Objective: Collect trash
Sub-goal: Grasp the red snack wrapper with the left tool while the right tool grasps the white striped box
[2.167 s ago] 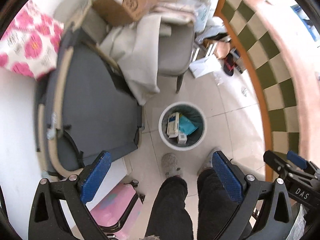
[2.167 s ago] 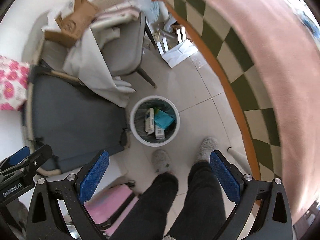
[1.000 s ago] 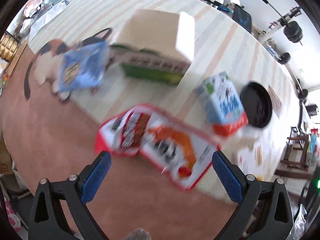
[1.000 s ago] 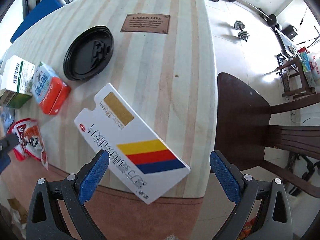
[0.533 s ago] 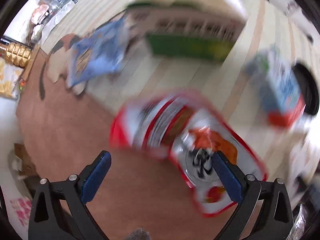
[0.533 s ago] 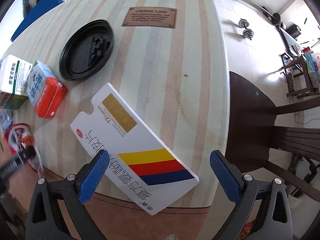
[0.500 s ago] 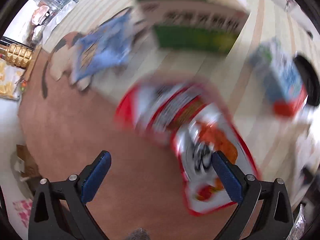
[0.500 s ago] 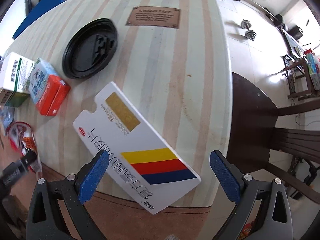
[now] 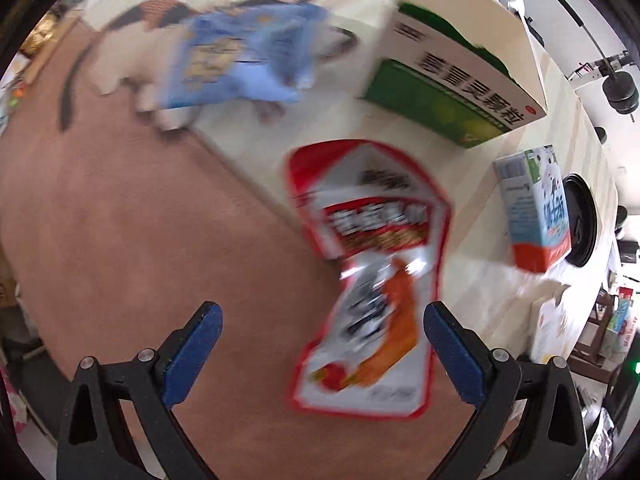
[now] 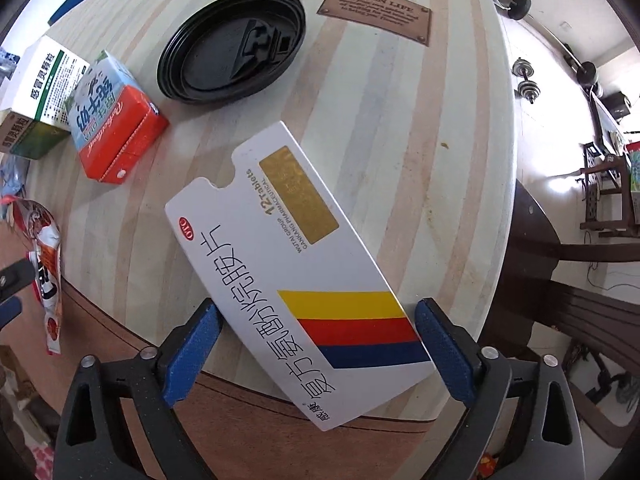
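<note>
Flat white medicine box [image 10: 296, 268]: thin card, oblong, printed with a gold patch and yellow, red and blue stripes. It is laid slantwise on the near edge of the table [image 10: 404, 128], its lower end overhanging the rim.

Table: rounded top, smooth, striped in pale wood tones, edged by a reddish-brown band; a small brown plaque [image 10: 375, 13] is fixed near the far side.

Snack wrapper [image 9: 372, 280]: crinkled glossy foil, red border, white and orange print, blurred in the left wrist view; it is draped over the table's edge.

Green and white box [image 9: 456, 80]: stiff card, block-shaped. Small carton [image 9: 536, 212]: blue and white over an orange-red base, lying on its side. Black lid [image 10: 232, 42]: round moulded plastic, ridged. Blue packet [image 9: 240, 60]: soft, blurred, resting on a cat-shaped mat [image 9: 132, 64].

Right gripper [image 10: 316, 344]: pointed downward, black frame, blue ribbed pads. The striped end of the medicine box is bracketed by the jaws, which have just been closing; whether the pads already press on the card cannot be told.

Left gripper [image 9: 320, 344]: pointed downward, jaws spread wide, the wrapper's lower end seen between them, nothing held.

Against the views of half a second ago, the medicine box and the wrapper are shown larger and nearer to the pads.
</note>
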Demonstrator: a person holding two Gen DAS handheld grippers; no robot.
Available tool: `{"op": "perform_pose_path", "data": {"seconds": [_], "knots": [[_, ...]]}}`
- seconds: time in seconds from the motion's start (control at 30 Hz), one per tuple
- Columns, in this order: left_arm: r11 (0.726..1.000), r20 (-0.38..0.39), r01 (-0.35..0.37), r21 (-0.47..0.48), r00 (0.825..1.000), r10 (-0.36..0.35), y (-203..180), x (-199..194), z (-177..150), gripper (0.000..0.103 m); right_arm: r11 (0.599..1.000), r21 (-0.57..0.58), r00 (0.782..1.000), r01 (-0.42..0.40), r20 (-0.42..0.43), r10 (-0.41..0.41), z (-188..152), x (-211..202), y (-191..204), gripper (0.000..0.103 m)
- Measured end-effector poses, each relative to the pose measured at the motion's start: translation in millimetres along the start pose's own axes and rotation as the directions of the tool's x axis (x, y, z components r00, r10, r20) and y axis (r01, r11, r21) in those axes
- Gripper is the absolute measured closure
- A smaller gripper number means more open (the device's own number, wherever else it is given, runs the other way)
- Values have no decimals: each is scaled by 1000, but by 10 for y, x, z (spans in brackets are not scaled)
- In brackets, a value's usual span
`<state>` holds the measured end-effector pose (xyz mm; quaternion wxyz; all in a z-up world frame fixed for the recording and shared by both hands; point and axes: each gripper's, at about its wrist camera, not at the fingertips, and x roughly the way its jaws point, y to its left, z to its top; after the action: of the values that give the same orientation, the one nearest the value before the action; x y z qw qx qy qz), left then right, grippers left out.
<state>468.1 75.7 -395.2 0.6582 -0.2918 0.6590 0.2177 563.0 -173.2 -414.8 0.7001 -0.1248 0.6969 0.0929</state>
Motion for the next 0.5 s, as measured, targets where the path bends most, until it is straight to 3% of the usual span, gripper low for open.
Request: {"op": "perform_pose_path", "data": {"seconds": [0.07, 0.13, 0.17, 0.33, 0.4, 0.5], "knots": [[1000, -10, 5, 14, 1000, -4, -258, 91, 126, 1, 1000, 10, 1000, -2, 6, 2, -43, -23, 25, 8], [999, 11, -21, 44, 1000, 21, -401, 123, 196, 12, 1000, 13, 1000, -1, 8, 1, -63, -24, 28, 9], [997, 25, -41, 61, 999, 39, -456, 124, 204, 26, 1000, 14, 1000, -2, 8, 2, -76, -27, 33, 10], [983, 80, -96, 157, 993, 84, -686, 119, 174, 39, 999, 28, 999, -35, -18, 35, -120, -66, -70, 12], [975, 79, -98, 201, 993, 83, -667, 166, -263, 41, 998, 44, 997, -54, -44, 56, -189, -61, -77, 12], [954, 70, -125, 273, 991, 110, -621, 188, -624, 41, 994, 62, 991, -91, -88, 96, -330, -61, -75, 12]]}}
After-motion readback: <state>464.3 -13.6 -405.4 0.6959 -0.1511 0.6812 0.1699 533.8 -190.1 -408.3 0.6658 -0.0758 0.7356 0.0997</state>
